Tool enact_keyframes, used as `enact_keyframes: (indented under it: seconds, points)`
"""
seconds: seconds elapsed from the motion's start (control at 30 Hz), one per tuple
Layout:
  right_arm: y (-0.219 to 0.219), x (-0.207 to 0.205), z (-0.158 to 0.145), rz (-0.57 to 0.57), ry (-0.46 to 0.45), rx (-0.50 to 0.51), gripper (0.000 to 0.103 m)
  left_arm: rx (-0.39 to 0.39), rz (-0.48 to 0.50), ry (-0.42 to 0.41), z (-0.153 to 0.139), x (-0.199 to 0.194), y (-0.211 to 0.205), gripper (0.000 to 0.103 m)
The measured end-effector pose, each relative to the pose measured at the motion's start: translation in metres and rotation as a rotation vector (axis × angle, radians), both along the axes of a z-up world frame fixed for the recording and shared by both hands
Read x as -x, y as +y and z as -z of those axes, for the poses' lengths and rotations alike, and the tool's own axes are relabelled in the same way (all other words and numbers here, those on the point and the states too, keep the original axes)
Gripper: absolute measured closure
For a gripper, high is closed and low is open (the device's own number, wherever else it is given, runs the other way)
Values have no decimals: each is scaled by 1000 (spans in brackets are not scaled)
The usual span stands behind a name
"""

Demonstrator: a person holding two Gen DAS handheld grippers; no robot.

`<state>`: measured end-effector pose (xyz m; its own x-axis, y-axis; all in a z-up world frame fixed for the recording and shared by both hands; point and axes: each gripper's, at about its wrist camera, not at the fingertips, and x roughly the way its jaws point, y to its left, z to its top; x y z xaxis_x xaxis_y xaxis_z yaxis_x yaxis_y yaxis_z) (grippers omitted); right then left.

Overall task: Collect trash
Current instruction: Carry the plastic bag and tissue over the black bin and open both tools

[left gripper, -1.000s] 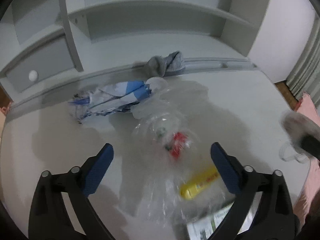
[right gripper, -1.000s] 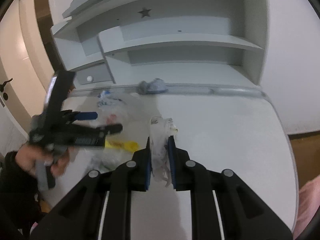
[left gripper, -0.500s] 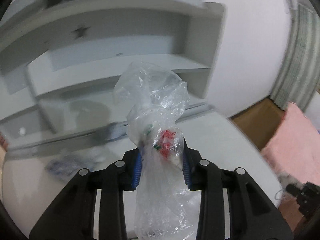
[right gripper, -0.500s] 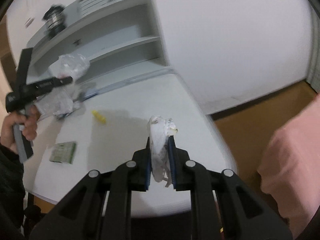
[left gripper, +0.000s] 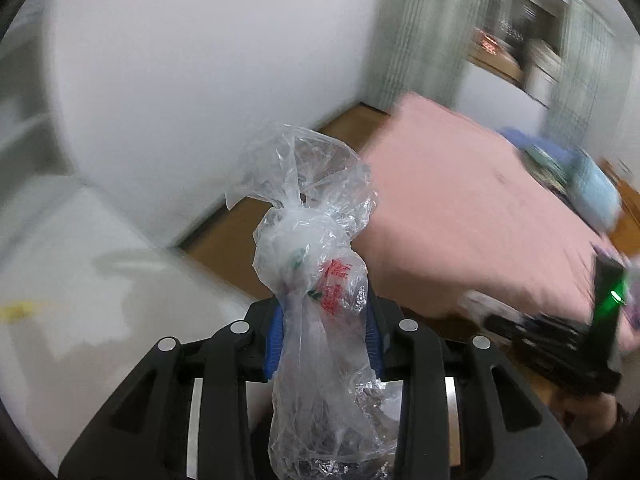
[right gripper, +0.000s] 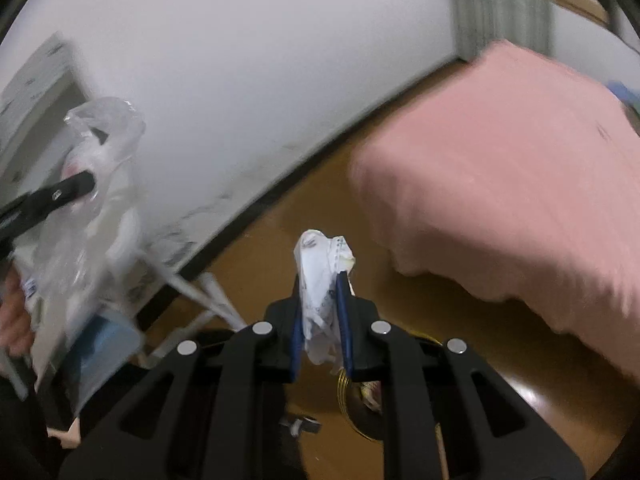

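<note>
Left wrist view: filling the right half of the frame, a pink bed (left gripper: 480, 216); at centre, the left gripper (left gripper: 324, 332) has its blue pads clamped around the waist of a knotted clear plastic bag (left gripper: 316, 280), likely so it cannot slip in transit. Right wrist view, lower centre: the right gripper (right gripper: 322, 320), fingers pinched on a crumpled white wrapper (right gripper: 322, 276), points at the brown floor (right gripper: 280, 248), probably seeking a bin.

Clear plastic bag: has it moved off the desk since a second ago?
Yes. The clear plastic bag, clamped in the left gripper, is lifted off the white desk and swung toward the pink bed.
</note>
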<state>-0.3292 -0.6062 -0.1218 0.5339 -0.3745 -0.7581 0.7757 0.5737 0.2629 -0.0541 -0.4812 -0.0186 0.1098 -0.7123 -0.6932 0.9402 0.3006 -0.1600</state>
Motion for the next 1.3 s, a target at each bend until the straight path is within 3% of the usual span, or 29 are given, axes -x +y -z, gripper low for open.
enact_keyframes:
  seconds: [0.1, 0.23, 0.4, 0.57, 0.6, 0.67, 0.87, 1.07, 1.23, 1.3]
  points:
    - [-18, 36, 34, 75, 19, -66, 87, -42, 118, 59, 42, 49, -33, 70]
    - [-35, 59, 80, 128, 52, -158, 87, -147, 208, 124, 120, 100, -66, 70]
    - [-43, 55, 135, 158, 102, -302, 87, -291, 248, 198, 210, 113, -94, 70]
    - [-41, 44, 162, 143, 143, -364, 87, -348, 280, 173, 263, 125, -102, 70]
    - [-41, 42, 165, 142, 150, -368, 87, -375, 275, 200, 276, 120, -97, 70]
    - [-41, 41, 167, 143, 157, -374, 87, -380, 262, 241, 280, 113, -95, 70]
    - [-45, 42, 175, 153, 167, -393, 87, -400, 316, 201, 286, 125, -92, 69]
    - [-43, 39, 176, 144, 175, -391, 87, -395, 302, 246, 280, 117, -86, 64]
    - [-42, 37, 177, 141, 176, -396, 87, -387, 299, 252, 276, 117, -82, 44]
    - [-43, 36, 177, 139, 175, -396, 87, -380, 299, 249, 274, 118, -82, 43]
